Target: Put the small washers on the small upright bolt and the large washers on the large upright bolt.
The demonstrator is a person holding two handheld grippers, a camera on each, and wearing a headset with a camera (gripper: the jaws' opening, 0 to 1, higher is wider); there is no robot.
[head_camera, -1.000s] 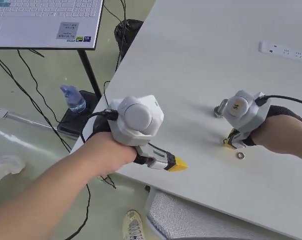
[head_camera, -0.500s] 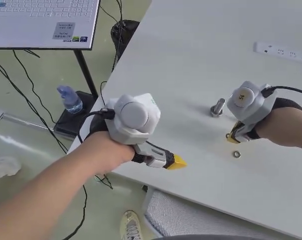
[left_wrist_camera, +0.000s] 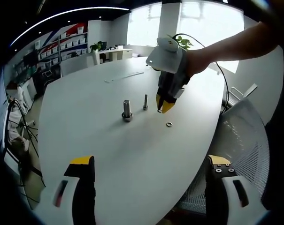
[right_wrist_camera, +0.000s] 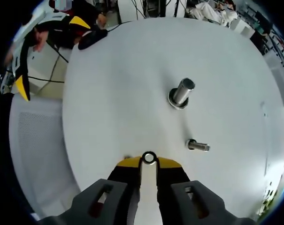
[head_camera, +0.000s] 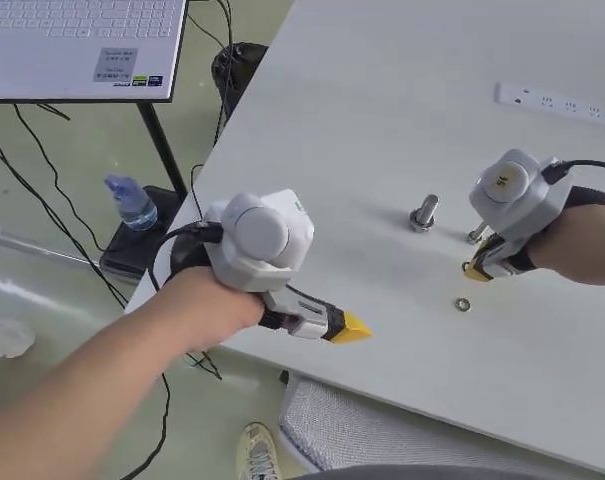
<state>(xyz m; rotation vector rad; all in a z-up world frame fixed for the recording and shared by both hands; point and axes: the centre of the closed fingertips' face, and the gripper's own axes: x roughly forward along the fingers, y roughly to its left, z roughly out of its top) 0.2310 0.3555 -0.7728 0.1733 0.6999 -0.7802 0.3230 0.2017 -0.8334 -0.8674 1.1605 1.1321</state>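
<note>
Your right tongs [right_wrist_camera: 149, 164] pinch a washer [right_wrist_camera: 149, 158]; your left tongs [left_wrist_camera: 149, 161] sit released. Next, I'd centre it over the small bolt [right_wrist_camera: 198, 146], lower right in the right gripper view.

In the head view the right gripper [head_camera: 474, 270] hid part of the small bolt [head_camera: 474, 234], and its housing covered most of its jaws; the loose washer [head_camera: 463, 304] was too small to size; the laptop [head_camera: 72, 45] was cut by the far left edge, the power strip [head_camera: 557, 105] by the right; in the right gripper view the pinched washer [right_wrist_camera: 144, 158] sat partly sunk between the tips.
</note>
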